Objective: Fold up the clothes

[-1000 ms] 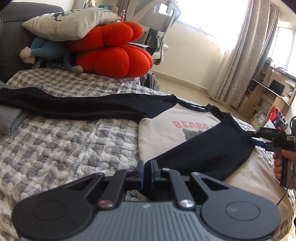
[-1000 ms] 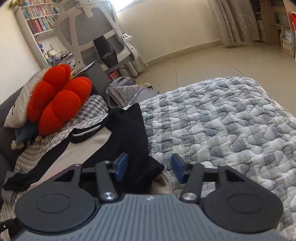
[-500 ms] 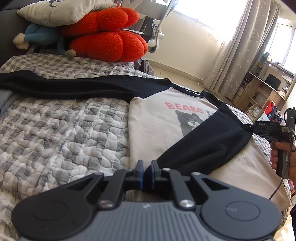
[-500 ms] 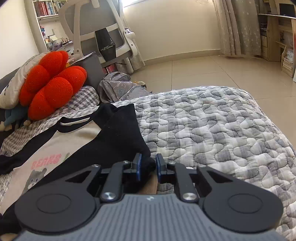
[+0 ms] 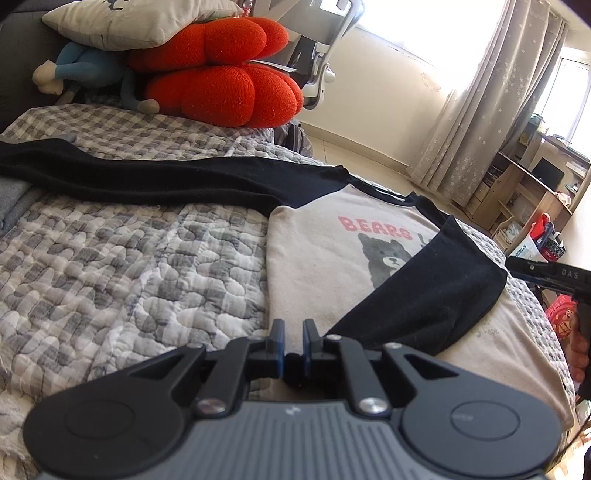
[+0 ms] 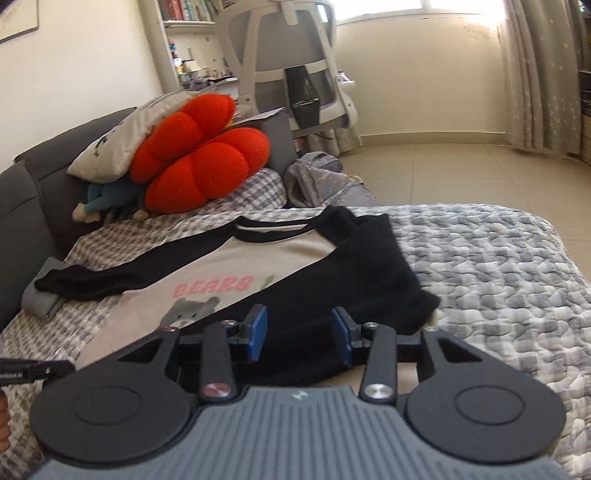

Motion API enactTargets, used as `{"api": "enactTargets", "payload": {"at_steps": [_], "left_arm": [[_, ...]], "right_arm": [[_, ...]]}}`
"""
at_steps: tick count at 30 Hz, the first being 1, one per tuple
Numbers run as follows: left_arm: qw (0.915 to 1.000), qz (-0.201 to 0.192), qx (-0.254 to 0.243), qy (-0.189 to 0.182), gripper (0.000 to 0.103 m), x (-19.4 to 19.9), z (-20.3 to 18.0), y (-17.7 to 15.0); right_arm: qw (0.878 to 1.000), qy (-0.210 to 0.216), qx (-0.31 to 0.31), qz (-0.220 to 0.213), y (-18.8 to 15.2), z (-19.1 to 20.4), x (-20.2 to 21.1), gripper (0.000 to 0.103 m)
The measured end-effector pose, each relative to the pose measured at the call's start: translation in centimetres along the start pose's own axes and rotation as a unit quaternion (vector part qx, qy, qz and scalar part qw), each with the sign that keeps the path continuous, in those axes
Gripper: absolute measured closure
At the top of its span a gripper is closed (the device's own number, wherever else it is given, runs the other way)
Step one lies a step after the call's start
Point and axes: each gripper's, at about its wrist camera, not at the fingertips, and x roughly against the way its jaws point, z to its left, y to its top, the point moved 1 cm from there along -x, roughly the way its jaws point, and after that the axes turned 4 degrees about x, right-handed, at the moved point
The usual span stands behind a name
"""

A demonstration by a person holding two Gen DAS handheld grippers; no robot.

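A cream shirt with black raglan sleeves and a bear print lies flat on the quilted bed. One black sleeve is folded diagonally across its front; the other sleeve stretches out to the left. My left gripper is nearly shut at the folded sleeve's cuff end, with black cloth between the pads. My right gripper is open and empty just above the folded sleeve; it also shows at the right edge of the left wrist view.
Red cushions, a pillow and a plush toy are piled at the head of the bed. A grey folded cloth lies by the outstretched sleeve. An office chair and a backpack stand beyond the bed.
My right gripper closed on the sleeve's fold edge, then opened and let it go, drawing back. My left gripper stayed shut on the cuff and shifted slightly toward the shirt's hem.
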Motion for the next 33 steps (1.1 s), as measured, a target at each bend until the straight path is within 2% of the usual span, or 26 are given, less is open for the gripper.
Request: {"api": "enactTargets", "payload": {"at_steps": [5, 12, 17, 19, 23, 26, 28, 29, 33], "left_arm": [[0.9999, -0.004, 0.005, 0.011, 0.093, -0.2, 0.1, 0.3], [0.9998, -0.004, 0.019, 0.000, 0.090, 0.4, 0.4, 0.2], [0.9998, -0.002, 0.017, 0.005, 0.089, 0.0, 0.2, 0.0], [0.9998, 0.000, 0.018, 0.004, 0.089, -0.1, 0.3, 0.0], [0.9997, -0.003, 0.025, 0.001, 0.089, 0.1, 0.7, 0.2], [0.9996, -0.003, 0.027, -0.001, 0.089, 0.2, 1.0, 0.3], [0.9996, -0.002, 0.028, -0.001, 0.089, 0.1, 1.1, 0.3], [0.9996, -0.003, 0.026, 0.002, 0.089, 0.2, 1.1, 0.3], [0.9997, -0.006, 0.025, 0.005, 0.087, 0.5, 1.2, 0.3]], "right_arm": [[0.991, 0.090, 0.100, 0.028, -2.5, 7.5, 0.2, 0.060], [0.965, 0.178, 0.185, 0.042, -5.1, 13.5, -0.2, 0.060], [0.941, 0.215, 0.257, 0.044, -6.6, 17.8, -1.4, 0.060], [0.937, 0.218, 0.270, 0.039, -6.5, 19.0, -2.0, 0.060], [0.937, 0.180, 0.298, 0.020, -6.4, 20.5, -3.3, 0.060], [0.940, 0.181, 0.287, 0.026, -6.5, 20.6, -4.3, 0.060], [0.943, 0.185, 0.275, 0.032, -6.3, 20.4, -4.2, 0.069], [0.944, 0.186, 0.269, 0.034, -6.2, 20.3, -4.1, 0.087], [0.951, 0.183, 0.247, 0.031, -5.2, 20.1, -2.5, 0.088]]}}
